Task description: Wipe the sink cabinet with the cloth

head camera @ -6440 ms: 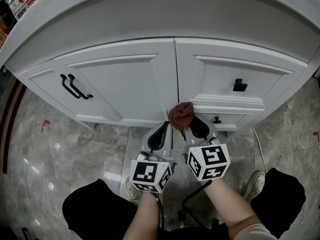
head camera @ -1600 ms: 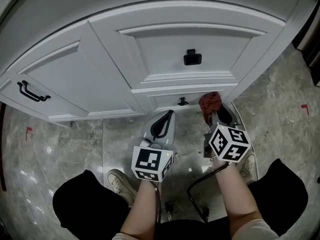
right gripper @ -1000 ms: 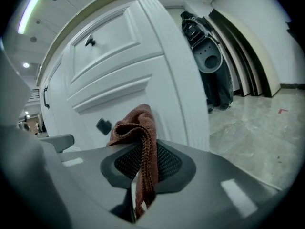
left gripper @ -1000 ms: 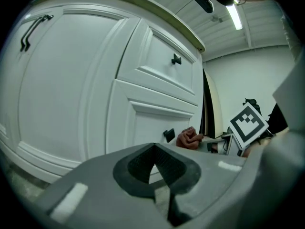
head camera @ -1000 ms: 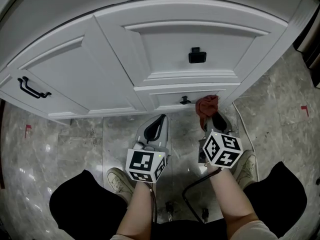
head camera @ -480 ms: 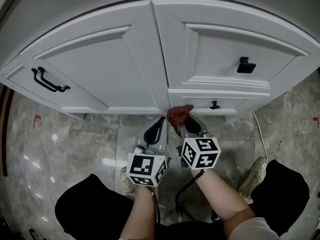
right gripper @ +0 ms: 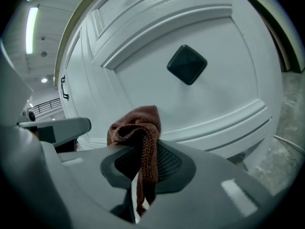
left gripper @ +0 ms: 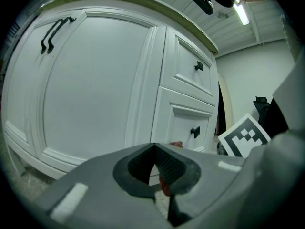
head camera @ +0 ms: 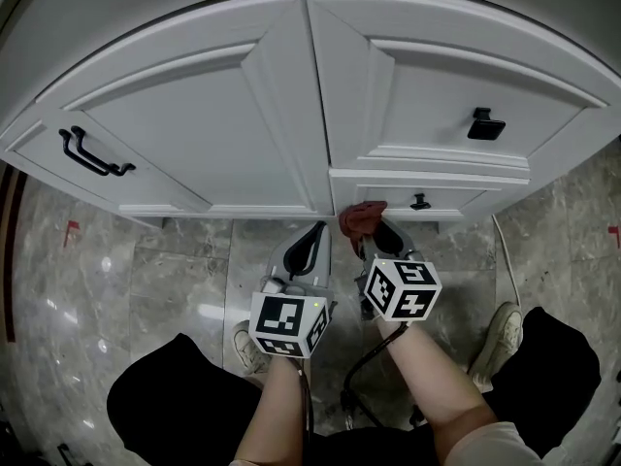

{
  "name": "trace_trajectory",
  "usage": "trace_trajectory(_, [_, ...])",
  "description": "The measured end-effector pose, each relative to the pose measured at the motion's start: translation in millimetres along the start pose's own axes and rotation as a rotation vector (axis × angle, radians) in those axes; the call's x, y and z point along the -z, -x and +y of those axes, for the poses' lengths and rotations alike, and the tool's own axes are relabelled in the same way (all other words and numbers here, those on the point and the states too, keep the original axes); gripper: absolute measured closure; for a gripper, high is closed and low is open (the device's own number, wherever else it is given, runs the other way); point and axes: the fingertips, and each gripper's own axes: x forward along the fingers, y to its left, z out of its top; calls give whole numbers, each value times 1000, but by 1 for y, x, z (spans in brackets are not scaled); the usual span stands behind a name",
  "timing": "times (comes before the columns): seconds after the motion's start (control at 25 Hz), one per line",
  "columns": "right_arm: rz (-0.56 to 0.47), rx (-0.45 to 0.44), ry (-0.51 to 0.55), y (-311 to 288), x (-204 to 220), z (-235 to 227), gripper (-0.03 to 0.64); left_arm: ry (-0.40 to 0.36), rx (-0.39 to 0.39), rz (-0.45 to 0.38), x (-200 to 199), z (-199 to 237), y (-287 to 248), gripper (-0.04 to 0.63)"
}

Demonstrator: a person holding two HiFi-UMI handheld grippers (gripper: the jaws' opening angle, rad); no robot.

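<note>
Looking along the right hand-held gripper, its own view shows the jaws clamped on a strand of the rust-brown knitted cloth. Head view shows only the bunch, up against the white panelled sink cabinet at the lower drawer, left of its small black knob. Left hand-held gripper: jaws together, nothing btwn them, near the cabinet. Grey marble floor. Ceiling strip light shows in left gripper view only.

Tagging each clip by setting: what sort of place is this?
Probably a bathroom or kitchen: a white sink cabinet with black handles on a grey marble-look floor, and the right claw grips a brown cloth.
</note>
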Motion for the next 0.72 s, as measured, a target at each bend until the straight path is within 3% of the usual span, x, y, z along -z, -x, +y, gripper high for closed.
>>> trace_trajectory(0.72, [-64, 210, -27, 69, -38, -119, 528, -15, 152, -7, -6, -92, -52, 595])
